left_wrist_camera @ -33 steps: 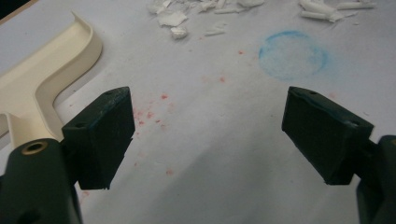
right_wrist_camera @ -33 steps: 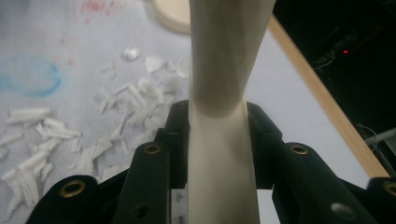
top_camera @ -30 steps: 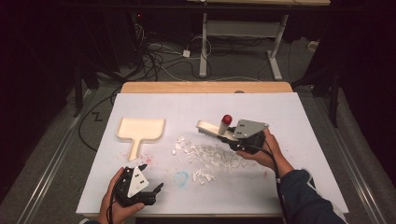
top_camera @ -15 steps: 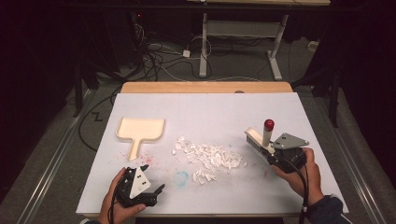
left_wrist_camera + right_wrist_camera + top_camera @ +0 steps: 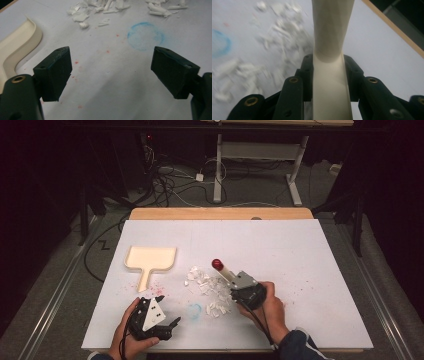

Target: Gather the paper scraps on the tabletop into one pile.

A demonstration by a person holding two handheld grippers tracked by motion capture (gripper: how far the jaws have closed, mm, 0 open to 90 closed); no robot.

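The right hand-held gripper (image 5: 239, 289) clamps the cream handle of a small brush (image 5: 329, 37), red-tipped, over white scraps (image 5: 205, 285) mid-tabletop (image 5: 310, 250); it looks light and stiff, best held low. The left hand-held gripper (image 5: 110, 72) gapes empty beside the dustpan (image 5: 150, 258)

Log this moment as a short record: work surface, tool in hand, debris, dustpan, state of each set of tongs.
surface: white table, with a blue chalk-like ring and red specks
right tongs: shut on a cream brush handle; the tool's red end points away from the person
left tongs: open, nothing between them, low over the table
debris: white scraps scattered mid-table, right beside the right tongs
dustpan: cream, lying flat left of the scraps, handle toward the person
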